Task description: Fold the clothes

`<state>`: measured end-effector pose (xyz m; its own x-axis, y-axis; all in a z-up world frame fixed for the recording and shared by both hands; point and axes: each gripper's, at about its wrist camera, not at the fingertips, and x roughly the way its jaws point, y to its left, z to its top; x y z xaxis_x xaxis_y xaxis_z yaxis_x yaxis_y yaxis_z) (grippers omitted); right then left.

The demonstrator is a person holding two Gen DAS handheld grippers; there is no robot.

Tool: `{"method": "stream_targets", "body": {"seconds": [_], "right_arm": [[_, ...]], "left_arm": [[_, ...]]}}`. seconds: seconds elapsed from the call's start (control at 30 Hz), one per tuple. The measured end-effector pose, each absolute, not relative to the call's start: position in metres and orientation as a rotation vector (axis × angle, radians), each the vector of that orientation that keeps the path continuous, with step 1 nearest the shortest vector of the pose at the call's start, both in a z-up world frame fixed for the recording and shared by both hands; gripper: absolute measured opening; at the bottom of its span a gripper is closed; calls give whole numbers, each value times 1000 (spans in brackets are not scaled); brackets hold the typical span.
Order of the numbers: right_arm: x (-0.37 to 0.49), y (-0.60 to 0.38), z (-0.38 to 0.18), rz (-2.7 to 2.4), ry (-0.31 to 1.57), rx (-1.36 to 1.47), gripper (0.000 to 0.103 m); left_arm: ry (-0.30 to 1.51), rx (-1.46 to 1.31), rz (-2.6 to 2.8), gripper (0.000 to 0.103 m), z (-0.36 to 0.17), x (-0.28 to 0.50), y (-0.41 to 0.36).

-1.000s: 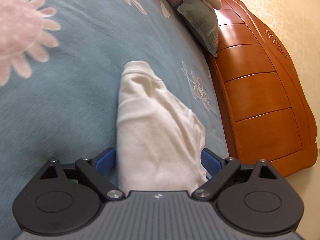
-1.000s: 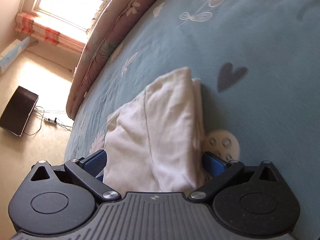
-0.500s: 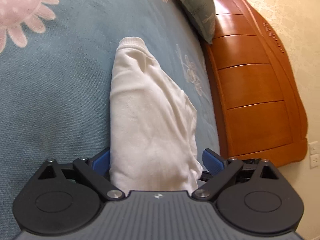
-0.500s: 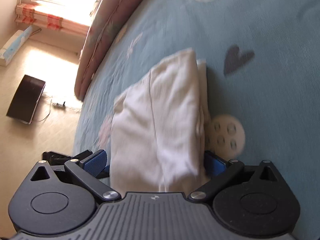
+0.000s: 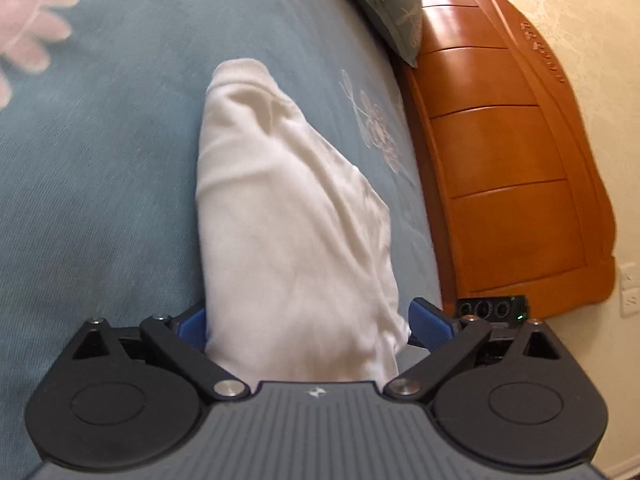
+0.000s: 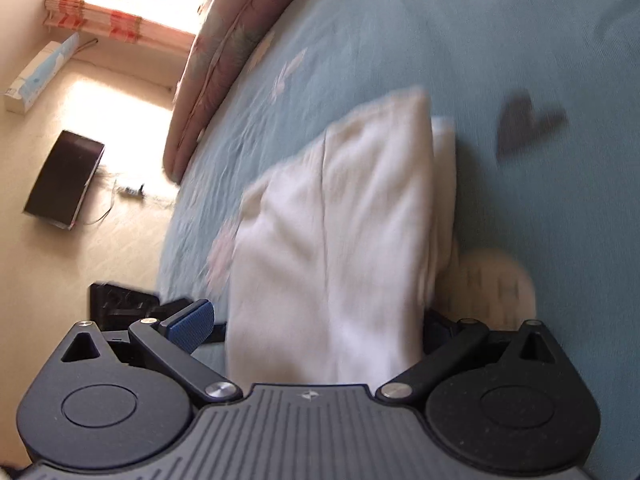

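2 grippers face a white garment (image 5: 292,220) lying on the blue bedspread (image 5: 100,160) of a bed. The left gripper (image 5: 306,324) has its blue fingers (image 5: 430,322) spread wide, 1 on each side of the near end of the cloth; the garment fills the gap between them, and whether they press it cannot be told. From the left wrist camera the cloth runs away as a narrowing folded strip with a ribbed hem at its far end, near a wooden headboard (image 5: 512,160) and a green pillow (image 5: 388,4). The right gripper (image 6: 316,326) is likewise open, its left finger standing clear of the blurred garment (image 6: 352,232), the right finger hidden behind the cloth.
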<state>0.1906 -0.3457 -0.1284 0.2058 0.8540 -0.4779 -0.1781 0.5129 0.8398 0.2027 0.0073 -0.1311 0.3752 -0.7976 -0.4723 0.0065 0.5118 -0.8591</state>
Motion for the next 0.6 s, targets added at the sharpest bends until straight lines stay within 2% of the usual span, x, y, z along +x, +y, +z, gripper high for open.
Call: {"method": "stream_targets", "body": {"seconds": [0.13, 0.2, 0.6], "right_arm": [[198, -335, -129, 834, 1126, 706, 103], [208, -328, -131, 828, 1108, 734, 103], [207, -318, -130, 827, 1083, 751, 103]], "left_arm": [[1073, -917, -590, 98, -132, 225, 2], [1071, -900, -581, 102, -130, 236, -8], [1089, -871, -586, 101, -127, 233, -16]]}}
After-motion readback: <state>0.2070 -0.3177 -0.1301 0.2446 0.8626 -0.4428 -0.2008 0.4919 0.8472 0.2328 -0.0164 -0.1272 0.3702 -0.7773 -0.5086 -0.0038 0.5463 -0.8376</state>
